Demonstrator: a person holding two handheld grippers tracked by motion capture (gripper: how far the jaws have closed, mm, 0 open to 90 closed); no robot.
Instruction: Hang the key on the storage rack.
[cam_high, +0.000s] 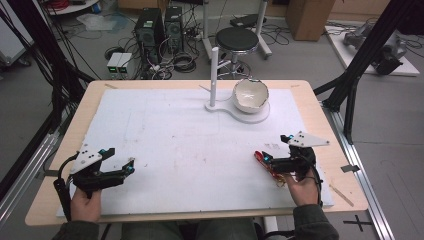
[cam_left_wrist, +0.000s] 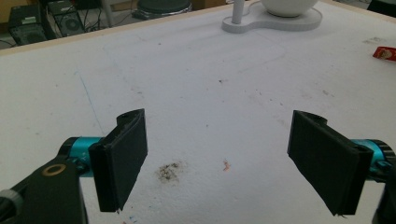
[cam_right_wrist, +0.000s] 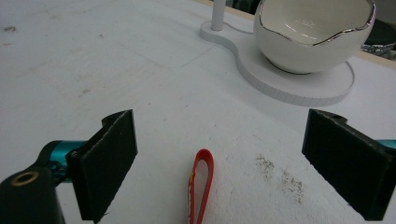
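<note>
at the left edge of the white board (cam_high: 165, 145) the left gripper (cam_high: 131, 165) hovered with jaws apart and empty; farther right the right gripper (cam_right_wrist: 219, 158) stood with jaws wide around a red strap loop (cam_right_wrist: 200, 186) lying flat, ungripped; nothing seemed done yet, and the bowl (cam_right_wrist: 314, 32) on its stand beyond sat empty

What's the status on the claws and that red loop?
Left claw open over bare board. Right claw open, straddling red loop, not gripping. Loop flat on white board. Nothing in the way.
</note>
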